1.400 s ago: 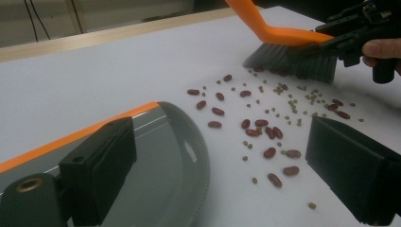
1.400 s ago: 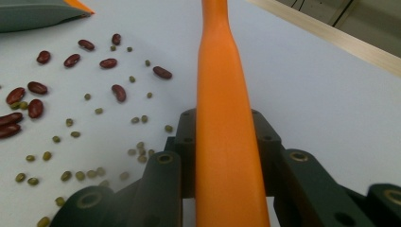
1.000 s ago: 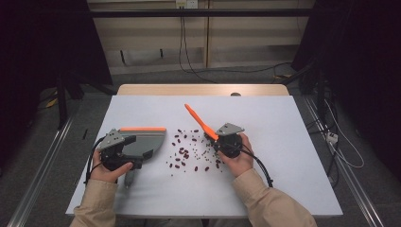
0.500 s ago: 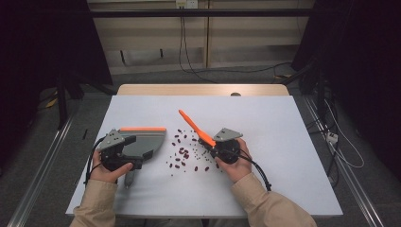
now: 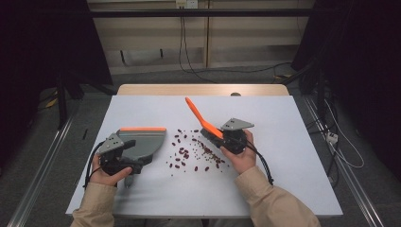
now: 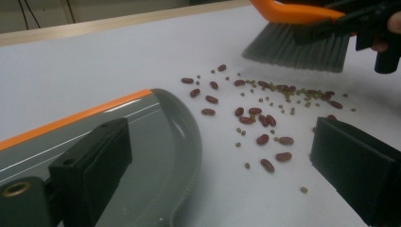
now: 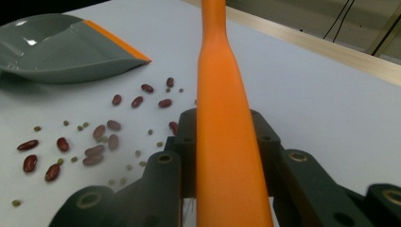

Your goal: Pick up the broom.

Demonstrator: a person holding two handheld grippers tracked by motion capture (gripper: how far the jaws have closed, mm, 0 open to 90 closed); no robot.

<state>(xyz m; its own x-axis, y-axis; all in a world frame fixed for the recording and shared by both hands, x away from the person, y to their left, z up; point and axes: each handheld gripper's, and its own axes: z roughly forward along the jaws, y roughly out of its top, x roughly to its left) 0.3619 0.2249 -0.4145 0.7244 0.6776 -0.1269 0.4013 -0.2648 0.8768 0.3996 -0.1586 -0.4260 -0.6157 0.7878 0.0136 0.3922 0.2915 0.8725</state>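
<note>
While the counter point(image 5: 293, 142) is carrying everything, I'm keeping the grey dustpan point(image 5: 144, 142) flat in my left tongs point(image 5: 124, 161), clamped on its handle, lip facing the mess. My right tongs point(image 5: 226, 137) are squeezing the orange brush point(image 5: 204, 122), bristles hovering just beyond the scattered beans point(image 5: 189, 152), ready for sweeping panward.

Brush point(image 5: 204, 124) swept leftward into beans point(image 5: 195, 152), handle tilted.
</note>
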